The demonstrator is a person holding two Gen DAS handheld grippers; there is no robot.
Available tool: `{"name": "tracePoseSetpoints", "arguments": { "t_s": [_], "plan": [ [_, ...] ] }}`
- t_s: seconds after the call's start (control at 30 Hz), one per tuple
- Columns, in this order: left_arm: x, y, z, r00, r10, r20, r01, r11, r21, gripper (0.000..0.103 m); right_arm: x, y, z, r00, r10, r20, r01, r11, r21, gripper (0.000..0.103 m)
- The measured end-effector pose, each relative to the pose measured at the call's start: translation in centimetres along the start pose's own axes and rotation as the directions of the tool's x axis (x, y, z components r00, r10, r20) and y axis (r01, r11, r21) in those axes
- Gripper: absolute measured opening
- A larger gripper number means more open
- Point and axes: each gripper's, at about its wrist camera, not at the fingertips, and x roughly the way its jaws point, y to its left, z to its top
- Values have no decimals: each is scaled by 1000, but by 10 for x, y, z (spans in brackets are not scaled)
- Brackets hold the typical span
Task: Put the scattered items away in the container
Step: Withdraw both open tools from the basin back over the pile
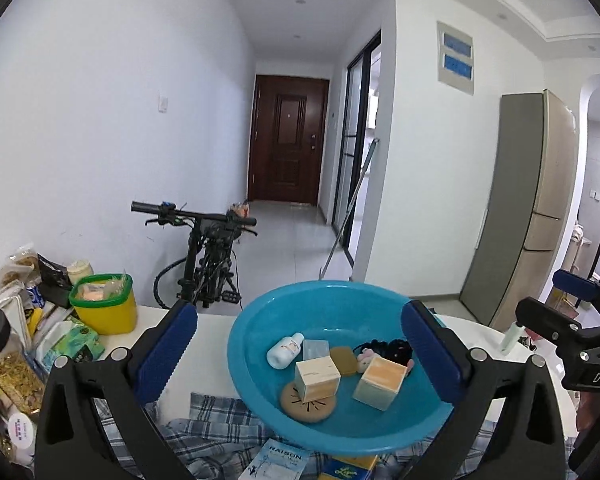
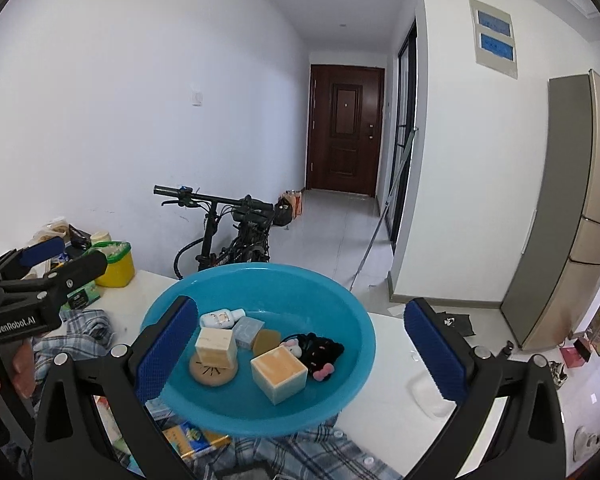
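A blue basin (image 1: 260, 312) (image 2: 340, 292) stands on the white table (image 2: 384, 408), partly on a plaid cloth (image 1: 204, 420). Inside lie a small white bottle (image 1: 285, 350), a cream box (image 1: 317, 374), an orange-topped box (image 2: 279, 368), a round brown coaster (image 1: 308, 404) and a black plush hair tie (image 2: 320, 346). My left gripper (image 1: 298, 312) hovers open in front of the basin, nothing between its fingers. My right gripper (image 2: 300, 306) is open too and empty, beside it. A light blue pack (image 1: 280, 460) and a yellow box (image 2: 192, 436) lie by the basin's near edge.
A yellow tub with a green rim (image 1: 104, 304) and several snack bags (image 1: 16, 360) crowd the table's left end. A folded bicycle (image 1: 208, 264) leans at the wall behind. A tall fridge (image 1: 532, 208) stands at the right. A hand (image 2: 20, 368) holds the left gripper.
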Motion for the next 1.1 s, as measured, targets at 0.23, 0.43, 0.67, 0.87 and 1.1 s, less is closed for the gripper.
{"name": "tracePoseSetpoints", "arguments": {
  "t_s": [0.23, 0.43, 0.67, 0.87, 1.1],
  "plan": [
    [-54, -6, 0, 998, 7, 62, -10, 999, 54, 103, -45, 7, 2, 999, 6, 49, -6, 1000, 4, 103],
    [-104, -12, -4, 992, 0, 126, -11, 997, 81, 103, -78, 14, -1, 998, 9, 60, -11, 1000, 23, 103],
    [-145, -17, -22, 991, -33, 126, 20, 995, 102, 103, -110, 19, -19, 994, 40, 99, -46, 997, 59, 103],
    [-169, -16, -51, 988, -28, 153, 12, 994, 104, 103, -133, 27, -49, 990, 42, 138, -54, 995, 83, 103],
    [-178, -13, -85, 993, -49, 111, 40, 996, 80, 103, -144, 44, -85, 992, 50, 119, -61, 994, 87, 103]
  ]
}}
